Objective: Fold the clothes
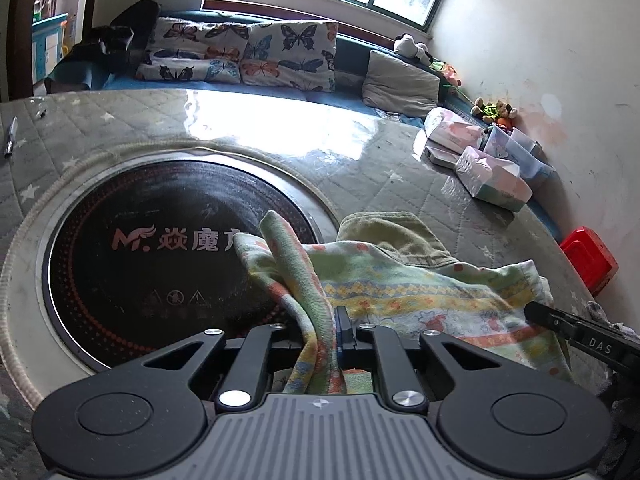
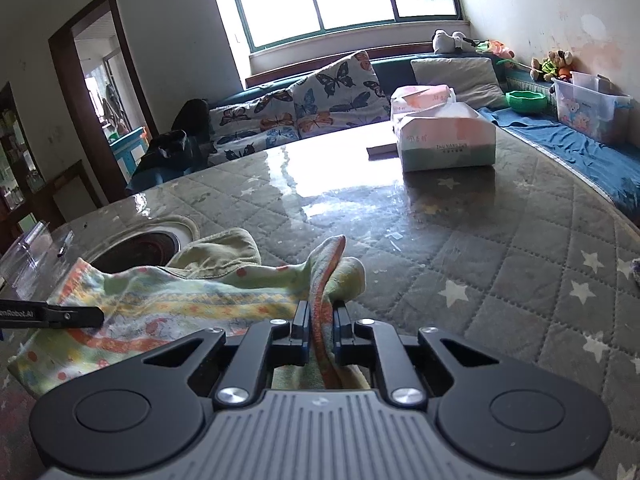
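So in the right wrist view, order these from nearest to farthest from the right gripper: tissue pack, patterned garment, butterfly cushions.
1. patterned garment, pinched in the right gripper.
2. tissue pack, mid-table, right.
3. butterfly cushions, beyond the table, under the window.

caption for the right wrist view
Right gripper pinches a fold of the patterned garment on the quilted table.

Crumpled pastel patterned garment (image 1: 400, 292) on the quilted tabletop, one edge overlapping the black hob.
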Demonstrator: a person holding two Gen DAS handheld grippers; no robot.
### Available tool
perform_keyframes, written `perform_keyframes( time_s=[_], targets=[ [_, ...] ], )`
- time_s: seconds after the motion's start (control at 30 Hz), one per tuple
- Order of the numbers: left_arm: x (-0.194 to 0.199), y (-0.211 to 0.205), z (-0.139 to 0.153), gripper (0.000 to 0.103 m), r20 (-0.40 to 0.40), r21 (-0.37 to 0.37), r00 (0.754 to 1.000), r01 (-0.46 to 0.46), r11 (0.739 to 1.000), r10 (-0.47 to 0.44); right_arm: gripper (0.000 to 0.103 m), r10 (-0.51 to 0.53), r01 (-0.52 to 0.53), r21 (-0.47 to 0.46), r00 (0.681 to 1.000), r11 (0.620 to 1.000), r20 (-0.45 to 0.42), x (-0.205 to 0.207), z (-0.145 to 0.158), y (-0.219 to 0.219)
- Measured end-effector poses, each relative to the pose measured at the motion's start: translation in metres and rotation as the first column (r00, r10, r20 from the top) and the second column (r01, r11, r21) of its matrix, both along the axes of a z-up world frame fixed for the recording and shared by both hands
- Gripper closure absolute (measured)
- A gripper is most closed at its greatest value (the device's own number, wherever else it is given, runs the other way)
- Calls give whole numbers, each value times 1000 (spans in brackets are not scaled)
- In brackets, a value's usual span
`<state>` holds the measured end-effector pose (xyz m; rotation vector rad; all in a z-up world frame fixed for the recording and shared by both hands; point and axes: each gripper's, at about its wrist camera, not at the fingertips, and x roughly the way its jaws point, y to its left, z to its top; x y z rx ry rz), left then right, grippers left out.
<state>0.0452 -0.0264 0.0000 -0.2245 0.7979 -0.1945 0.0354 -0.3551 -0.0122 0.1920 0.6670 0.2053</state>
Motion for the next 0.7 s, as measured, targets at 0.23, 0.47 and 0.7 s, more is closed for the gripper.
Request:
perform_keyframes(
  time_s=[0.23,0.47,0.7],
  targets=[
    [4,-3,-1,90,-8,21,1000,-2,1000,2,83,-19,19,9,999,1000,-31,8,-11,-5],
    [5,-9,-5,90,-9,53,1000,3,999,-2,82,-18,18,12,1000,1000,-17,7,-13,-5],
    [2,-11,-4,90,6,73,1000,6,997,-7,90,-12,12,-5,1000,1000,-15,5,-10,-1]
  ],
)
